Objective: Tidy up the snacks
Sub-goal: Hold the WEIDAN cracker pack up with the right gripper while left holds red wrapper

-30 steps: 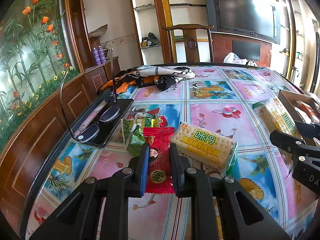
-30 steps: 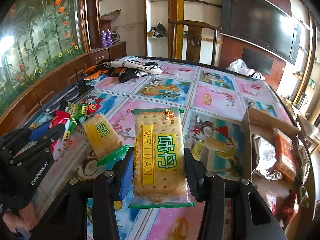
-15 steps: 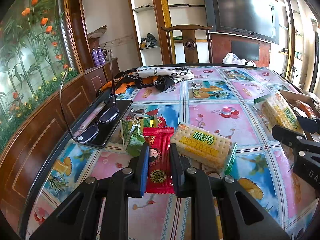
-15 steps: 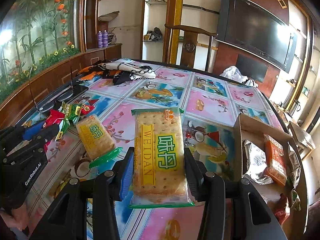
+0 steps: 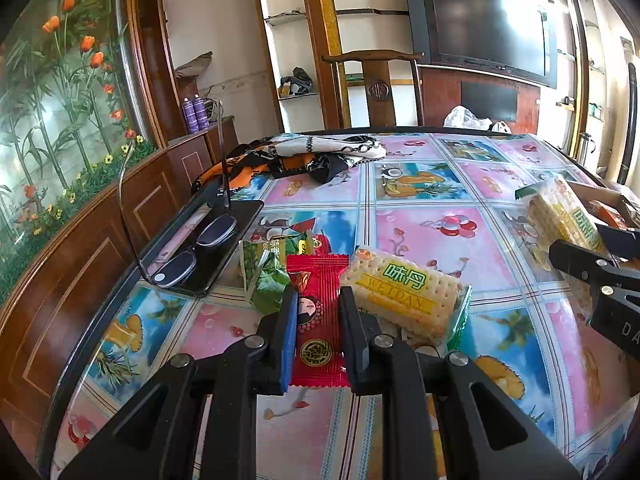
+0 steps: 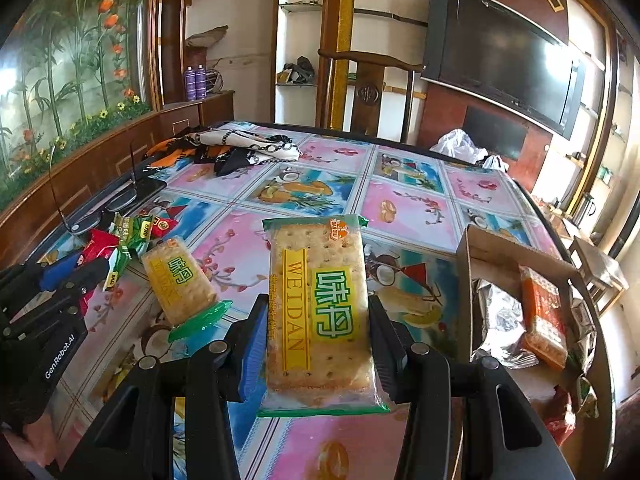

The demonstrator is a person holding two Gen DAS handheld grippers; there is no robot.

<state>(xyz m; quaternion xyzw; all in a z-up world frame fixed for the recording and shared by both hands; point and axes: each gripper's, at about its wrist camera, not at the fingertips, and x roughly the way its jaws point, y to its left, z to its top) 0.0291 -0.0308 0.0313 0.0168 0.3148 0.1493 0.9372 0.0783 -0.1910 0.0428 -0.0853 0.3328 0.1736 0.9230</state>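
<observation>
Over the tiled worktop, the right gripper, jaws clamped on a cracker pack, must carry it to the box beside it, while the left gripper, jaws pinching a red sachet, waits.

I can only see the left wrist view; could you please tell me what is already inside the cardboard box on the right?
Observer: An orange packet lies in the cardboard box, next to some crumpled silver foil.
Operator: Thank you. How is the right gripper holding its cracker pack?
Observer: The right gripper clamps the cracker pack across its two long sides, with the printed label facing up.
</observation>
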